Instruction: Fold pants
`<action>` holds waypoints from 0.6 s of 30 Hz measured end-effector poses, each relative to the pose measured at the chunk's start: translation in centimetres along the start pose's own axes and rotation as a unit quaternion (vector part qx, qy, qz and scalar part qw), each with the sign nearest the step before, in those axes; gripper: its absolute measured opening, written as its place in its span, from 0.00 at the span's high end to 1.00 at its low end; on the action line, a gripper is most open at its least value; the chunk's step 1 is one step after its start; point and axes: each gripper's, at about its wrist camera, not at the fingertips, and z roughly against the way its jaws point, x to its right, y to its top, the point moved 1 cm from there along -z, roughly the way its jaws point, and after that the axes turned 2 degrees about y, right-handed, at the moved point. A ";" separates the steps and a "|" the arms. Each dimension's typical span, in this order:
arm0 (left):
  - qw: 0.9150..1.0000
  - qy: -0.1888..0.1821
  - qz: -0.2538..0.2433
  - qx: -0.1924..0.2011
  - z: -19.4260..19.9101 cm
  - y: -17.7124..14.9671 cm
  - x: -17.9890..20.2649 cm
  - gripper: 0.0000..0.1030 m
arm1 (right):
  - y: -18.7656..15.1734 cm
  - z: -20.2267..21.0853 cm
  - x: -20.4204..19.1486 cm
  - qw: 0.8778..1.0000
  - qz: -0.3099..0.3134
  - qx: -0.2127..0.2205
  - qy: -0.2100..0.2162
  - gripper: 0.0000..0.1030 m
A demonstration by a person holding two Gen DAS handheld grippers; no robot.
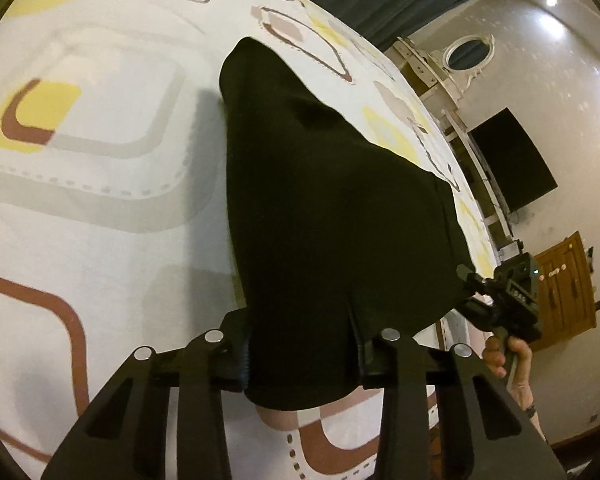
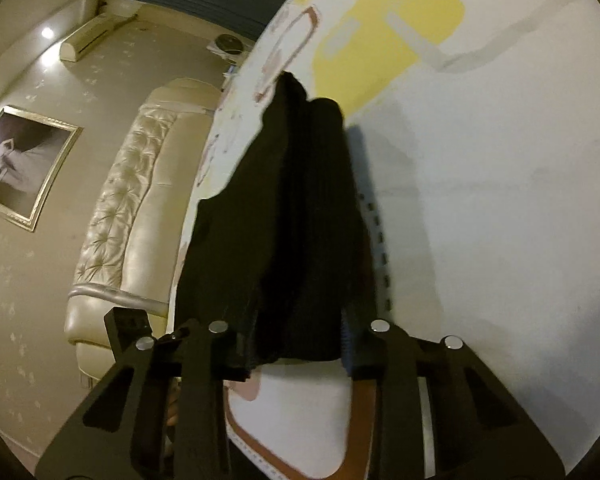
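bed: white sheet (image 1: 112, 216) with yellow, brown and grey rounded shapes; it fills most of both views and carries the pants.
wall side: padded cream headboard (image 2: 136, 208) beside the bed, a framed picture (image 2: 24, 168) and an air conditioner (image 2: 96, 36) on the wall; in the left view a dark screen (image 1: 512, 160), an oval mirror (image 1: 470, 52) and a wooden door (image 1: 564, 288).
pants: black pants (image 1: 332, 216), bunched, raised at the near end between both tongs and trailing down onto the sheet at the far end; they block the view of the bed behind.
left tongs (image 1: 304, 356): clamped on the near edge of the pants.
right tongs (image 2: 298, 346): clamped on a thick fold of the pants; a hand (image 1: 508, 356) carries them.
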 end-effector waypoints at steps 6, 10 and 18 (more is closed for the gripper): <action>1.000 0.003 -0.009 -0.007 0.9 -1.7 0.1 0.65 | -2.0 1.3 -0.3 1.000 -0.003 -0.013 0.010 0.71; 1.000 -0.004 -0.008 -0.004 -0.2 -2.2 -0.9 0.62 | -3.0 1.0 1.9 1.000 -0.023 -0.012 0.017 0.71; 1.000 -0.005 -0.014 0.002 -1.0 -2.1 -1.0 0.60 | -3.4 1.0 2.7 0.999 -0.020 -0.002 0.026 0.71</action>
